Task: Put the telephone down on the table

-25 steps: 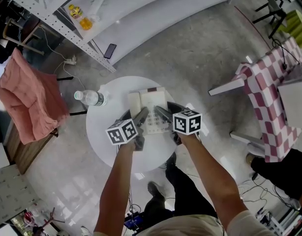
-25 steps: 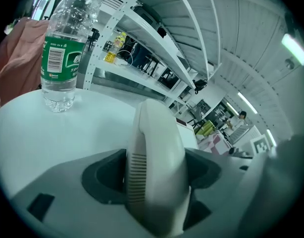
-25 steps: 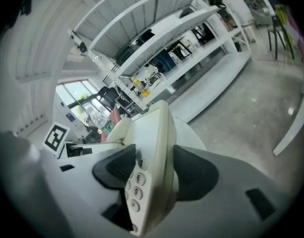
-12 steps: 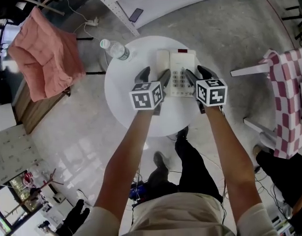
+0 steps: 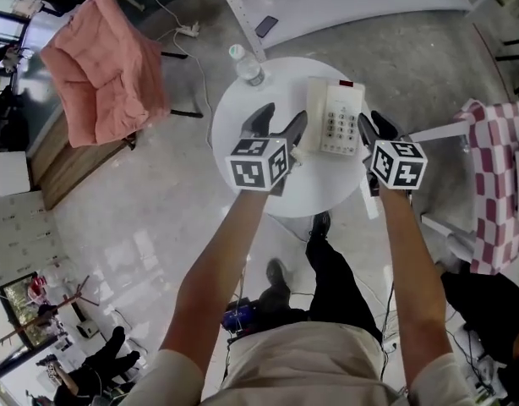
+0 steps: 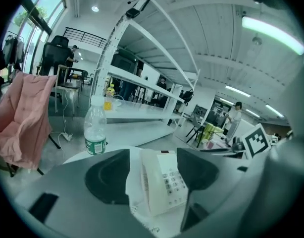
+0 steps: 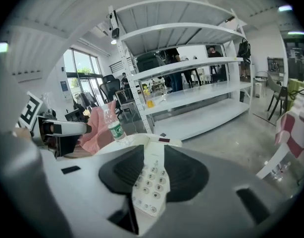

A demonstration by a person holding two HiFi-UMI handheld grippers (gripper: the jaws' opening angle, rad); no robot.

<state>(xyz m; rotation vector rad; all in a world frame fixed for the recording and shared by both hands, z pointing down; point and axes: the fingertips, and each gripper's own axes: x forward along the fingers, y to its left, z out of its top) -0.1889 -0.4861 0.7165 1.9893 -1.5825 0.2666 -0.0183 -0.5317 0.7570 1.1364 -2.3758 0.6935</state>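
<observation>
- The telephone (image 5: 331,117) is lying flat on the round white worktop (image 5: 323,189), upper centre of the frame.
- The left gripper (image 5: 278,127) jaws, having just been closing slightly, are standing wide apart, gripping nothing.
- The right gripper (image 5: 374,128) jaws, having just been closing, are standing partly apart, empty.

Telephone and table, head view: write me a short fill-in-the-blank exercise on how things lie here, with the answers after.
The telephone lies on the round ____ table.
Its keypad faces ____.
The water bottle stands ____ on the same table.
The crumpled cloth beside the table is ____.
Missing words: white; up; upright; pink.
</observation>
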